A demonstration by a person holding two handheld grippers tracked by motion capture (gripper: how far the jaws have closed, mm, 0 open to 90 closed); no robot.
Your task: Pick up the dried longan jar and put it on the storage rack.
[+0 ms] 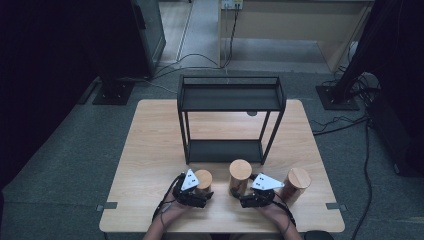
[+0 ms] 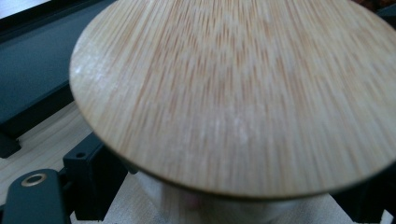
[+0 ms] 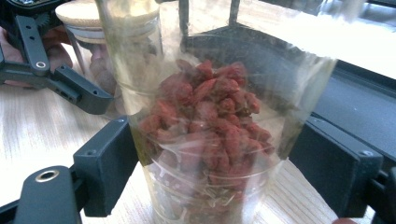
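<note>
Three glass jars with round bamboo lids stand in a row at the table's front. My left gripper (image 1: 201,192) is shut on the left jar (image 1: 203,178); in the left gripper view its lid (image 2: 243,88) looms large above the black jaws, which hug the glass on both sides. My right gripper (image 1: 242,195) is shut on the middle jar (image 1: 240,172), which holds red dried berries (image 3: 210,121) and stands on the table; both pads press its glass wall. The third jar (image 1: 297,183) stands free just right of my right hand.
A black two-level metal rack (image 1: 230,117) stands on the wooden table (image 1: 150,150) directly behind the jars. Cables and black stand bases lie on the floor beyond. The person's forearms enter at the table's front edge.
</note>
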